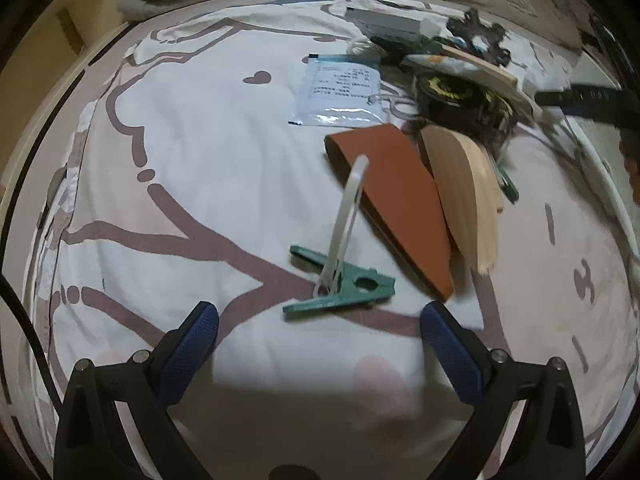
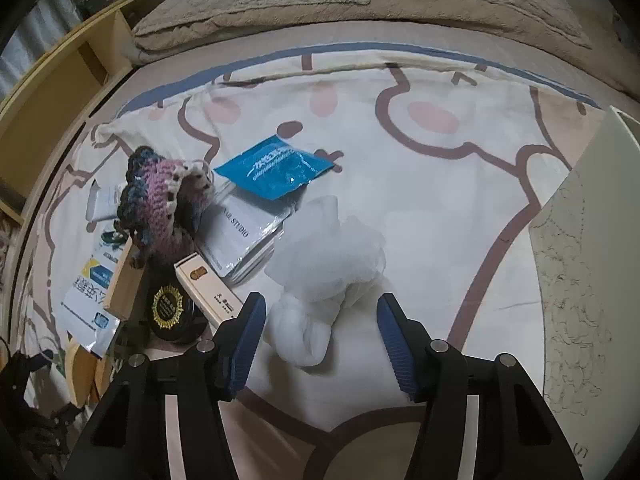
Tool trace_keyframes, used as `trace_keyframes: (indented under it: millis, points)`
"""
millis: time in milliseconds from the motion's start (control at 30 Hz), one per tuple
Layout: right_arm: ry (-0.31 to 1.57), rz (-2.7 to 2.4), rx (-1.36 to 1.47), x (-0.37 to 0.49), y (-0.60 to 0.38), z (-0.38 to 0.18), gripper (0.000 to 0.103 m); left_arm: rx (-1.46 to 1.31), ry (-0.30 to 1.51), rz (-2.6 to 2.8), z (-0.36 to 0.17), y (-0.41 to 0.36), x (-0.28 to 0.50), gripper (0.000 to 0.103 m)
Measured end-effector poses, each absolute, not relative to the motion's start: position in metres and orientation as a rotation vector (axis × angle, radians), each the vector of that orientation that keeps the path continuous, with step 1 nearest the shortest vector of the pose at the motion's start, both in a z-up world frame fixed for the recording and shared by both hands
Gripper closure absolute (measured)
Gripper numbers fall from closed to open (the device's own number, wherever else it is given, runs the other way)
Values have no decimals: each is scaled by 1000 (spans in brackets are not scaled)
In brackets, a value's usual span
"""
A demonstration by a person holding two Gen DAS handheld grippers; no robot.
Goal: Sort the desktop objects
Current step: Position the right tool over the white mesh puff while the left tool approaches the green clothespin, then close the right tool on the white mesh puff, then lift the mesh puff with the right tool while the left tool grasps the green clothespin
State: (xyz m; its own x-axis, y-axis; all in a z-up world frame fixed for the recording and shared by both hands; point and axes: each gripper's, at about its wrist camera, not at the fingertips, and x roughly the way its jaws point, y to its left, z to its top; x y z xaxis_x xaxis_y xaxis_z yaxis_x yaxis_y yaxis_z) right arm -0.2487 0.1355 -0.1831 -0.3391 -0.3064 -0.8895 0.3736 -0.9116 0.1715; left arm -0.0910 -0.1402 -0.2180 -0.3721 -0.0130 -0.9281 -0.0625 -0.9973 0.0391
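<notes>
Right wrist view shows the right hand-held gripper [image 2: 320, 316] with jaws apart around a white mesh pouf [image 2: 320, 280] lying on the bed; closing squarely on its knotted middle should hold best.

Dim indoor light, heavy fisheye warp, motion blur at edges.

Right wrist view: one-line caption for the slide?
Right gripper with jaws around, not yet pressing, a white mesh bundle on the cartoon-print sheet, clutter pile at left.
</notes>
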Motion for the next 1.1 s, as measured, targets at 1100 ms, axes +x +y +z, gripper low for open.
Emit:
trace_keyframes:
  millis: [1100]
  points:
    - [259, -2100, 1418, -204, 163, -171, 72, -1752, 111, 2623, -228, -139, -103, 0]
